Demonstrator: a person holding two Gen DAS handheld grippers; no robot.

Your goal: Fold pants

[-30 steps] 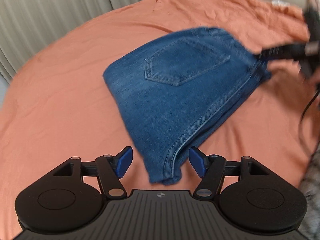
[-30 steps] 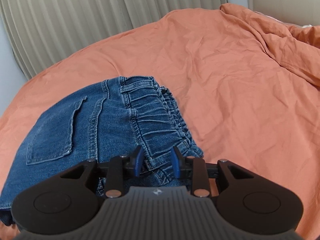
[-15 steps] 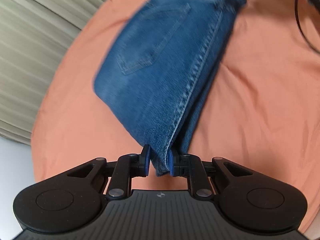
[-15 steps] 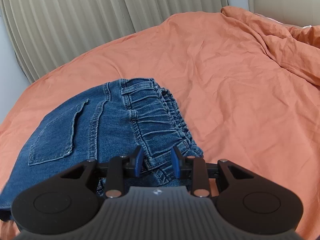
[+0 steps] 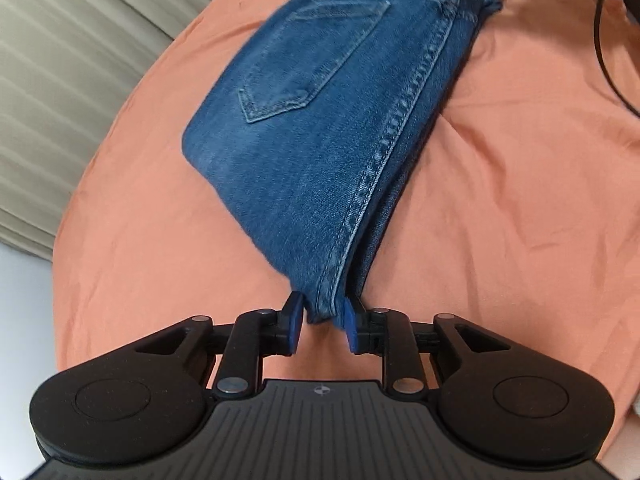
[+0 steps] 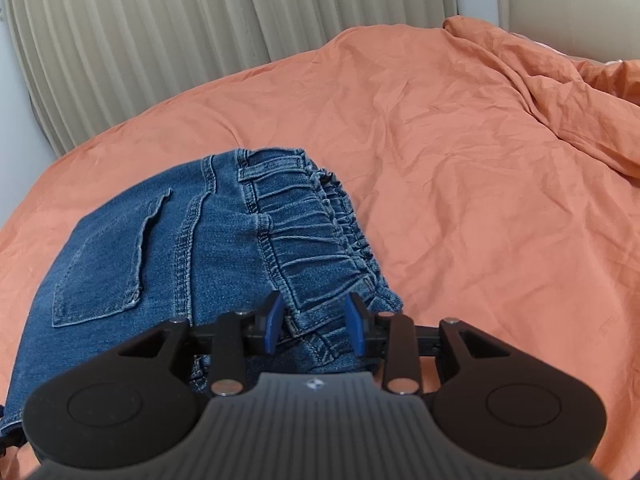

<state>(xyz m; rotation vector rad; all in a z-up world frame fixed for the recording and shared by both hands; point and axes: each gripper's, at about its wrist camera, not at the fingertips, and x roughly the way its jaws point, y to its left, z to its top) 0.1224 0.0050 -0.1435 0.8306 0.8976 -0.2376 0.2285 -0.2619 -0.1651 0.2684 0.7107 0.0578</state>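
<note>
Your left gripper (image 5: 322, 326) was wide apart a moment ago, then pinched the near corner of the pants (image 5: 320, 128). Now its jaws are opening again, the denim between them, the pads barely off it. Your right gripper (image 6: 316, 322) is letting go too, the waistband between its fingers. The pants lie folded on the orange bed (image 6: 460, 184), from 6 toward 1 o'clock. The fold looks nearly done. No writing can be read.

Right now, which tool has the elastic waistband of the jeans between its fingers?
The right tool: the gathered waistband sits between its opening fingers. The left tool straddles the plain seamed corner at the opposite end.
</note>
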